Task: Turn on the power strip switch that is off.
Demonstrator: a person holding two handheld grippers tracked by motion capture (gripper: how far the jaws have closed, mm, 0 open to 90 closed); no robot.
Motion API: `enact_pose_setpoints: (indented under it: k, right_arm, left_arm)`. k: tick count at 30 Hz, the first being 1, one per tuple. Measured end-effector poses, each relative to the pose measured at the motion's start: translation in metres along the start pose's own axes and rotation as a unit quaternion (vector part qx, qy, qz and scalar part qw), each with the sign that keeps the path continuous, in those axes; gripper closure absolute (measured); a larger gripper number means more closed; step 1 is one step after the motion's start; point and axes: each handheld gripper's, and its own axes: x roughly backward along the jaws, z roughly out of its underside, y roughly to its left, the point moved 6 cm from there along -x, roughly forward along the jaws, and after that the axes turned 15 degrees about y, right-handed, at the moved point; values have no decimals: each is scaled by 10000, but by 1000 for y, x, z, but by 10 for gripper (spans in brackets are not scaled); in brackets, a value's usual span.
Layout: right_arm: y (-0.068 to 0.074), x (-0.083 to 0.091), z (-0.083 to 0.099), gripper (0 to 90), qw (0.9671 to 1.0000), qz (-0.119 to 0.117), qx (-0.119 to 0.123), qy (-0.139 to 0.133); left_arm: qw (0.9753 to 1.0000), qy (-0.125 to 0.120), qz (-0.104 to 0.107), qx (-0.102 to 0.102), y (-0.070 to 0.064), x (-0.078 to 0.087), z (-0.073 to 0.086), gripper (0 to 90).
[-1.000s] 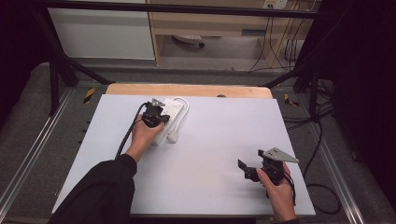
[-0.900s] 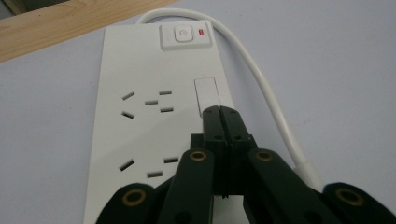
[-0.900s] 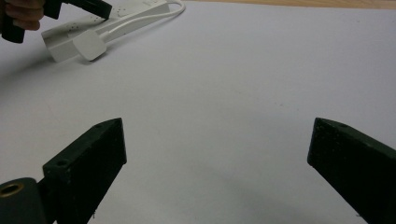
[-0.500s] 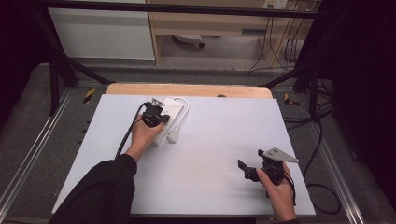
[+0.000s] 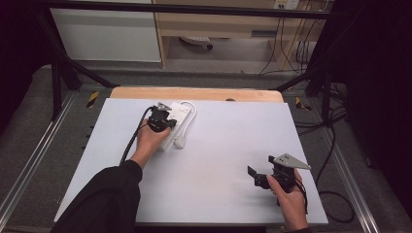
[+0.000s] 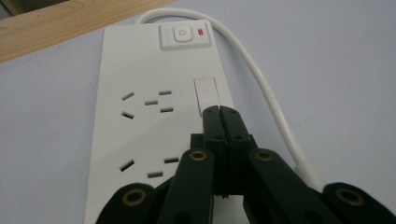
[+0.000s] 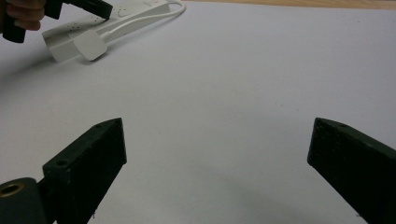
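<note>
Power strip [image 6: 154, 116], white, lies flat at the far left of the table [image 5: 223, 145], just short of its wooden far edge. Its rocker switch [image 6: 184, 35] with a red indicator sits at the far end, several socket groups run along the body, and a small rectangular cover [image 6: 206, 93] sits beside them. The white cord [image 6: 261, 93] loops off the far end and back along the strip's side, ending in a plug [image 5: 180, 142] that rests on the table just beside the strip.

Left gripper [image 6: 220, 112]: jaws pressed together with nothing between them, tips poised over the near edge of the rectangular cover; whether they touch it cannot be told. The step in hand appears to be pressing or nudging a feature on the strip's top face. To do it well, the closed tips should come straight down on the chosen spot and push squarely, so that the light strip does not skate across the smooth table.

Right gripper [image 5: 266, 178]: jaws wide apart, hovering over bare table at the near right, well apart from the strip. It could steady the strip's near end if needed.

Against the frame a second earlier, nothing visibly differs: strip, cord, plug and both grippers occupy the same places.
</note>
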Motion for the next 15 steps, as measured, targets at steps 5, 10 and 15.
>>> enact_pose_setpoints:
  k: [5, 10, 15]
  right_arm:
    - [0, 0, 0, 49, 10000, -2, -2, 3]
    - [0, 0, 0, 49, 10000, -4, -4, 6]
    - [0, 0, 0, 49, 10000, -3, -18, -2]
  left_arm:
    - [10000, -17, -10, -26, 1, 0, 0, 900]
    - [10000, 3, -64, -72, 0, -3, 1, 900]
    - [10000, 13, -70, -37, 0, -3, 0, 900]
